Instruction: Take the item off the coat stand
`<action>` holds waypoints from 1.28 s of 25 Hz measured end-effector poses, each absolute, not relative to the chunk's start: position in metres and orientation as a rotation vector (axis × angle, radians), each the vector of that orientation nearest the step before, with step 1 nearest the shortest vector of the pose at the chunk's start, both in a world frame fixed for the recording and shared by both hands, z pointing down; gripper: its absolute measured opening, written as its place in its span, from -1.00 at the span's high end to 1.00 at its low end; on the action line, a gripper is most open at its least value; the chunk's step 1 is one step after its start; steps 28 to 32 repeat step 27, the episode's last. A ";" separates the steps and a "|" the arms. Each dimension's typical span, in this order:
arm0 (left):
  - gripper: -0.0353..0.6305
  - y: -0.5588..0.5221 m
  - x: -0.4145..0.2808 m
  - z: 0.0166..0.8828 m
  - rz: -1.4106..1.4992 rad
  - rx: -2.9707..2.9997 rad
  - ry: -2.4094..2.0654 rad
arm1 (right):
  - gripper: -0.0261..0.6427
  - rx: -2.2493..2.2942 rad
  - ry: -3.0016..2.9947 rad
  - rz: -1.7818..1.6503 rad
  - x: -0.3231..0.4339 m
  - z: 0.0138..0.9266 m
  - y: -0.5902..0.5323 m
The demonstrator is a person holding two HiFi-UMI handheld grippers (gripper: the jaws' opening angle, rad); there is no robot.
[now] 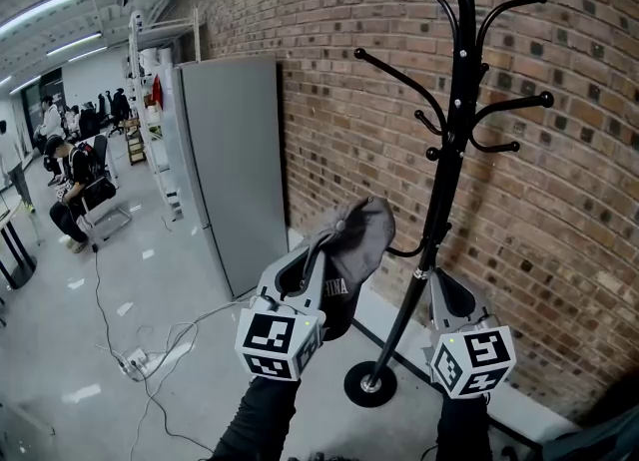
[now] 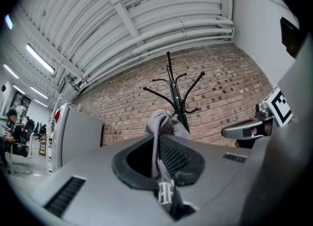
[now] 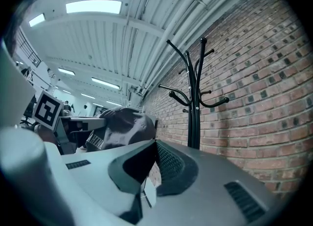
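Note:
A black coat stand [image 1: 459,100] rises in front of the brick wall, and all its hooks in view are bare. A grey cap [image 1: 357,239] hangs off to the left of the pole, clear of the hooks. My left gripper [image 1: 324,254] is shut on the cap's fabric, which runs down between the jaws in the left gripper view, cap [image 2: 164,124], left gripper [image 2: 157,144]. My right gripper [image 1: 432,274] sits low beside the pole, shut with nothing in it. In the right gripper view its tips [image 3: 155,143] meet, with the cap [image 3: 124,124] to their left and the stand [image 3: 195,98] ahead.
A tall grey cabinet [image 1: 225,160] stands against the brick wall [image 1: 569,210] left of the stand. The stand's round base [image 1: 370,384] rests on the floor by the wall. Cables and a power strip [image 1: 135,359] lie on the floor at left. People sit far off [image 1: 75,190].

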State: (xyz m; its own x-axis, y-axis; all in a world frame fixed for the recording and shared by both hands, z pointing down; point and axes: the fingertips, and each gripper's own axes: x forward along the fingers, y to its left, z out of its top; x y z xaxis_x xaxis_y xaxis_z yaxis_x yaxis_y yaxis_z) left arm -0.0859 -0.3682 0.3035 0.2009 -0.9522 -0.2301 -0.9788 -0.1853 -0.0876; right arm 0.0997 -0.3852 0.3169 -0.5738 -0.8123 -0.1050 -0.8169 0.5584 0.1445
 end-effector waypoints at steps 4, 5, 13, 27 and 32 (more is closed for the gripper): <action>0.80 -0.367 -0.087 0.306 0.188 -2.257 1.865 | 0.89 -1.435 2.764 0.284 0.099 0.320 -0.383; 0.80 -0.367 -0.088 0.307 0.192 -2.259 1.869 | 0.90 -1.437 2.766 0.290 0.099 0.321 -0.382; 0.80 -0.365 -0.086 0.311 0.200 -2.261 1.886 | 0.90 -1.431 2.767 0.290 0.097 0.322 -0.379; 0.80 -0.363 -0.078 0.317 0.194 -2.282 1.875 | 0.90 -1.456 2.745 0.293 0.105 0.322 -0.377; 0.80 -0.363 -0.078 0.317 0.194 -2.282 1.875 | 0.90 -1.456 2.745 0.293 0.105 0.322 -0.377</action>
